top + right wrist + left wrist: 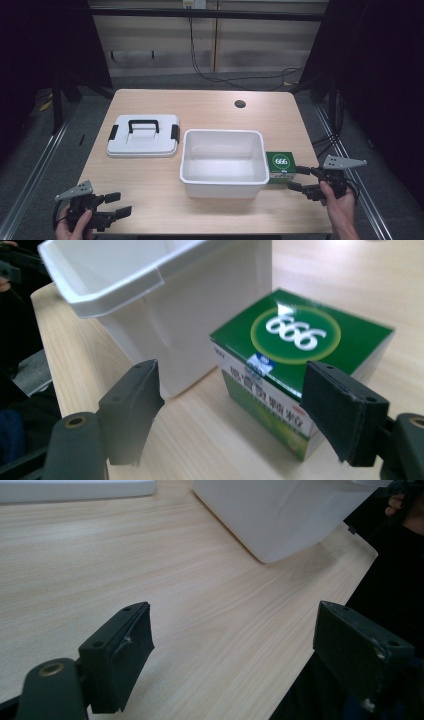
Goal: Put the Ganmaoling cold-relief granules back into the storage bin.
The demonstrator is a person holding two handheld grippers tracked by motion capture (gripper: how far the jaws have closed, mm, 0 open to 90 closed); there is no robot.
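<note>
A green box marked 666 (pixel 280 166) (pixel 300 335) stands on the wooden table, tight against the right wall of an empty white bin (pixel 222 132) (pixel 120 275). My right gripper (pixel 295 178) (pixel 235 405) is level with the box at its near right side. Its jaws stand wide apart, and the box's near corner sits just ahead of them, untouched. My left gripper (pixel 121 203) (pixel 235 645) hovers open over bare wood at the table's front left corner, holding nothing. In the left gripper view the bin (pixel 280 515) is farther off.
A white lid with a black handle and black clips (pixel 144 136) (pixel 75 489) lies flat to the left of the bin. A round cable hole (pixel 240 104) sits at the back of the table. Dark floor and metal rails flank both table sides.
</note>
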